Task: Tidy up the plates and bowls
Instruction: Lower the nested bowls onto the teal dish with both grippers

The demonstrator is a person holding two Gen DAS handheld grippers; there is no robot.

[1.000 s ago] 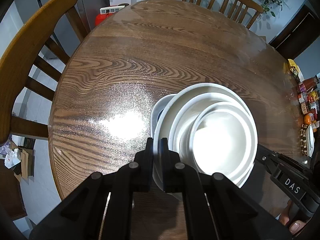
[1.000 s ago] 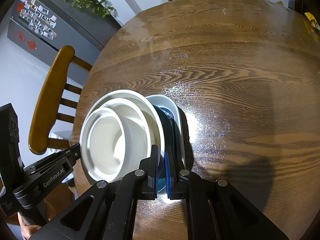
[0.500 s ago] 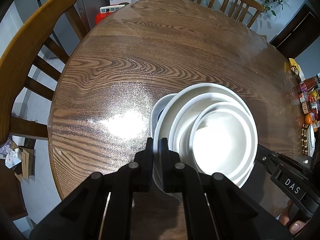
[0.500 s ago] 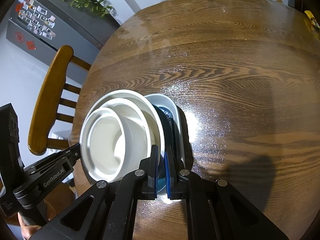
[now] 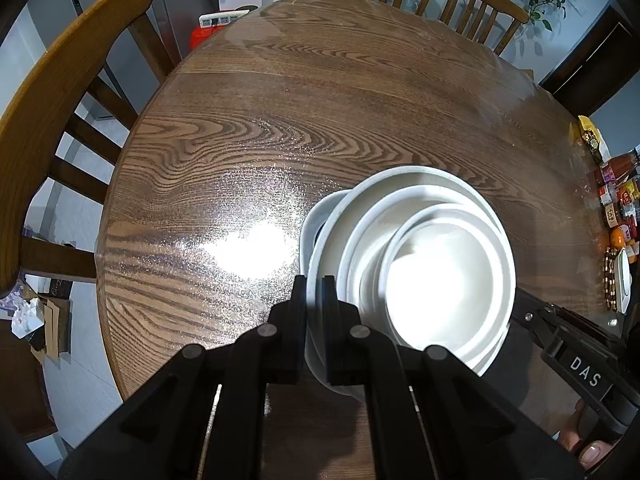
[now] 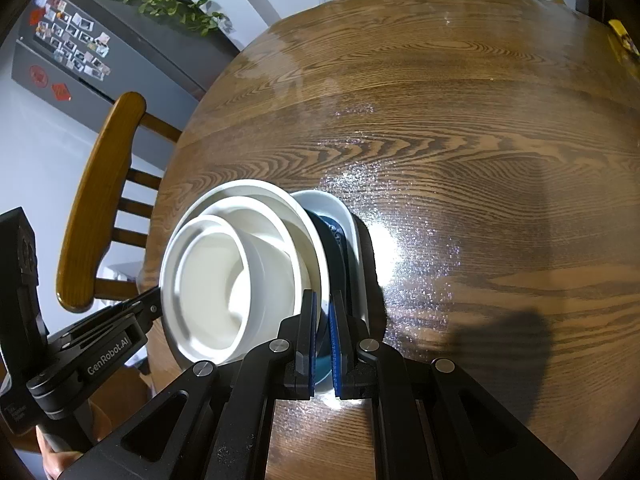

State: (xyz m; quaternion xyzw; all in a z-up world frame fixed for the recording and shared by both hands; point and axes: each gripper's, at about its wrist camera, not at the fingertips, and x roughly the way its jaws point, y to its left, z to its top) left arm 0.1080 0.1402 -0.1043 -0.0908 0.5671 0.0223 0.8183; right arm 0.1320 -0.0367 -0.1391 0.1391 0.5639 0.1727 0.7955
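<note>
- Nothing is shifting since the earlier frames: both grippers and the nested dishes are sitting exactly where they were a second ago.
- On the left side of the stack, the left gripper (image 5: 314,292) is pinching the near rim of the large white plate (image 5: 400,178), its jaws closed almost fully on that thin edge. With so little rim between the pads, the plate is likely to be slipping out if the hand is tilting or lifting faster than the other.
- At the middle, the white bowls (image 5: 440,272) are nesting loosely inside the plate, the smaller one lying off-centre toward the near right. They are resting free, so any tipping of the plate is risking them sliding or knocking together.
- Under the plate, a blue-patterned dish (image 6: 334,232) is peeking out; whether it is sitting flat I cannot tell. An uneven seat is making the whole stack rock.
- On the right side, the right gripper (image 6: 323,328) is clamping a rim at the stack's near edge, jaws nearly shut, seemingly on the blue dish rather than the plate. If the two hands are holding different dishes, lifting is pulling the layers apart.
- The stack is standing near the close edge of the glossy wooden table (image 6: 480,160), so a dropped piece is probably going over the side.
</note>
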